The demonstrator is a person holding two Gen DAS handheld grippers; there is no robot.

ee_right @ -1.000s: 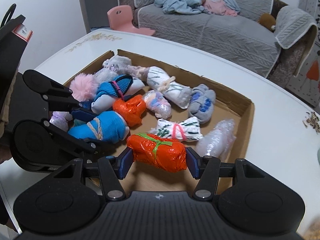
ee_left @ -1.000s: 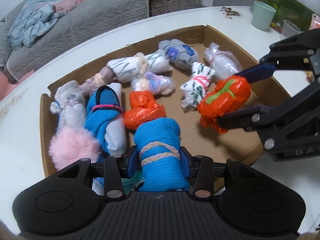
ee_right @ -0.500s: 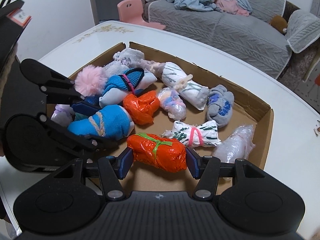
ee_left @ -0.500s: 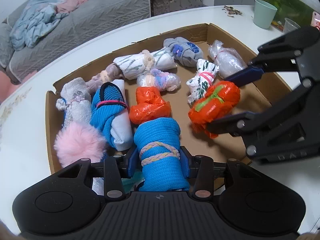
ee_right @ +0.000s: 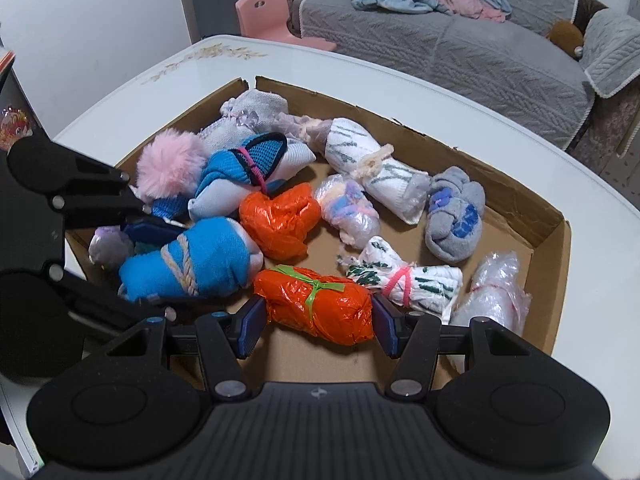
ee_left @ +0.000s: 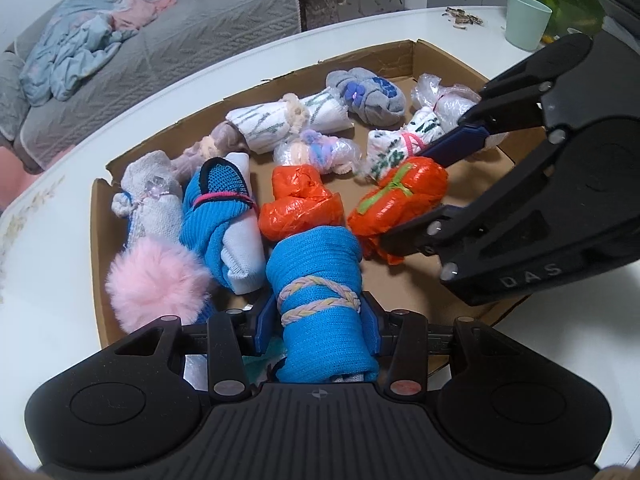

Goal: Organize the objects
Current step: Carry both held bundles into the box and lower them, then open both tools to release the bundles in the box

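The near end of the blue knit roll (ee_left: 320, 292) was cut off behind the left gripper (ee_left: 318, 318) body; a purple-grey item (ee_right: 110, 246) beside it was too hidden to identify. Cardboard tray (ee_right: 556, 248) sat on a glossy white table (ee_left: 52, 280). Contents were soft bundles: knit, crinkled plastic, one pink fluffy pom (ee_left: 154, 284). The blue roll, bound by braided cord, was clamped across its width by the left gripper, long axis running along the fingers, over the tray's near edge. The right gripper (ee_right: 316, 320) clasped the orange plastic bundle (ee_right: 316, 304), tied with green tape, by its two ends, long axis crosswise between the pads, low over the tray floor.
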